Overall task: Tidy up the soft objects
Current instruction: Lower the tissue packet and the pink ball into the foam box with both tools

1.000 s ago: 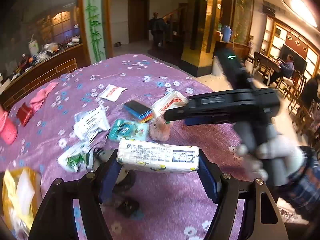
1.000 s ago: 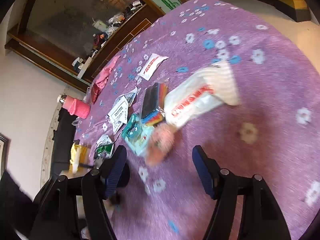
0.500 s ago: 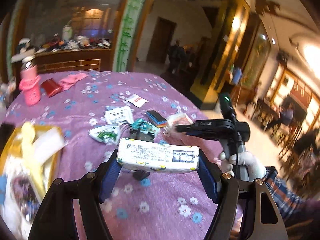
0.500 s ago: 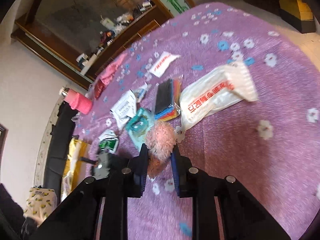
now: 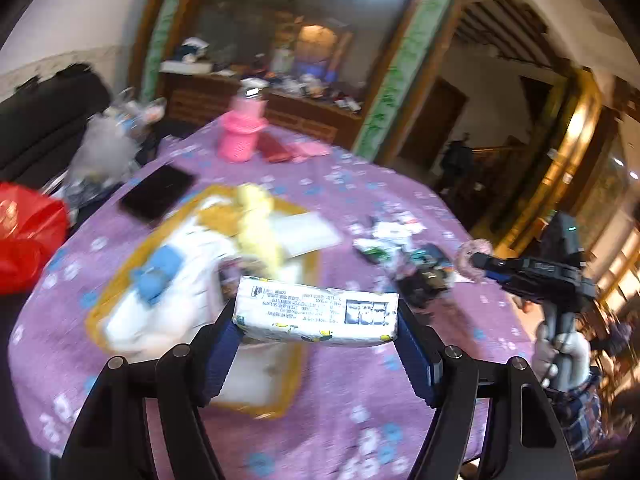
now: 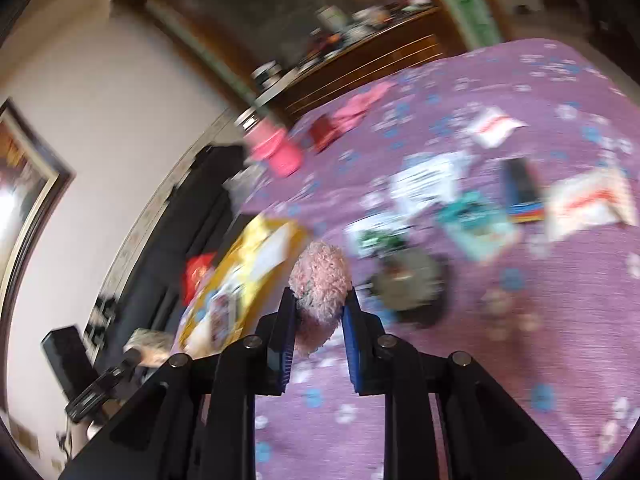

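Left gripper (image 5: 316,340) clamped wide across the ends of a tissue pack (image 5: 316,312), pack held level just in front of the yellow box (image 5: 280,404) on the purple tablecloth (image 5: 360,420). Right gripper (image 6: 319,320) squeezed narrow on a pink fluffy ball (image 6: 318,280), carried above the cloth between the box and the scattered packets (image 6: 472,224). Same ball visible from the left camera at the tip of the other tool (image 5: 474,256), off to the right, well apart from the box.

Risks from here:
- Pack gripped only at its short ends; soft filling may buckle under squeeze and slide out downward. A fast swing or roll makes it worse.
- Box already heaped: white cloth (image 5: 168,300), blue piece (image 5: 158,270), yellow plush (image 5: 258,228) piled high. Dropping the pack on the heap likely tips it over the rim or pushes something out.
- Ball compressed hard between the pads; fluff could snag on the ribbed pad faces (image 6: 286,344) and hang on at release, then fall short of the box.
- Both tools probably heading for the same box; collision likely if arriving together. Better one at a time.
- Heavy blur in both views, so box edge hard to judge; release point easy to misplace.
- Black phone-like slab (image 5: 158,192) just beside the box, red bag (image 5: 28,240) at the table edge: a stray sweep could knock either.
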`<state>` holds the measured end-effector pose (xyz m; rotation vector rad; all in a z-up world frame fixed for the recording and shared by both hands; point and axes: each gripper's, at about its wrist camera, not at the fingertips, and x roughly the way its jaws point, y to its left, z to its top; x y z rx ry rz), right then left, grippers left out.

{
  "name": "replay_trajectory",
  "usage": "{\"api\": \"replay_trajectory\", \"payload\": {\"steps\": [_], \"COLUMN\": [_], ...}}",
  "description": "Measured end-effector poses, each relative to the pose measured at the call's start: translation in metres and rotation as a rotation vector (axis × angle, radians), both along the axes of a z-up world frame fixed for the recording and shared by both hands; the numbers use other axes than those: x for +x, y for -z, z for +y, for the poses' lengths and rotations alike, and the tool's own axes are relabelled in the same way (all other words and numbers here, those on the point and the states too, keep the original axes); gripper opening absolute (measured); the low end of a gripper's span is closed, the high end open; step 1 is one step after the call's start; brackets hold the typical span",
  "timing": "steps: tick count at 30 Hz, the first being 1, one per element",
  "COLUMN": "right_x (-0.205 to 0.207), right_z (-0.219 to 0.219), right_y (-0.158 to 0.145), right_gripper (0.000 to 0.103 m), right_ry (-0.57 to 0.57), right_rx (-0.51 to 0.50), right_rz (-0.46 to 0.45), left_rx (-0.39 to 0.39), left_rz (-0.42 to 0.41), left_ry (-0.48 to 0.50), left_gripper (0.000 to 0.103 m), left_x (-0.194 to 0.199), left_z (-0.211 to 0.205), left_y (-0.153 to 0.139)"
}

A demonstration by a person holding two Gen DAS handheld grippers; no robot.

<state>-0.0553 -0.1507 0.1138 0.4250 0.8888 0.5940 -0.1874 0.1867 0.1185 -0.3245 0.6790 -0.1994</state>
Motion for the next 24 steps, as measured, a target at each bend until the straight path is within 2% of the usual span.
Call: {"api": "replay_trajectory", "payload": {"steps": [6,10,13,18,21,24], "right_x": [0.005,0.006,0.002,-0.013,-0.024,-0.027], "right_z": [0.084,0.135,0.171,0.226,0.255,0.277], "right_y": [0.003,0.01,0.019,0.035,0.044,0.059], "right_gripper": [0.021,0.021,0.021,0.021,0.022,0.023], "right_ry": [-0.165,-0.259,-0.333,-0.481,-0.551,-0.572], "right_rx": [-0.042,-0.066,-0.086,-0.139,-0.19,-0.255], "right_rz": [0.017,0.038,0.057,0.084,0.086,0.107], "left_rx": [0.102,0.174,0.133,0.024,0.006,-0.007], "left_rz": [0.125,0.197,0.214,0.126,0.067,0.083], "left_ry": [-0.11,-0.137,-0.132,-0.171,-0.219,-0.237], "left_gripper": [0.077,0.08,0.081,0.084,0.091,0.092], "left_x": [0.013,0.024,0.027,0.012,0.004,0.011], "left_z": [0.02,0.02,0.027,0.052,0.066,0.073], "left_y": [0.034,0.053,0.062,0.05,0.043,0.048]}}
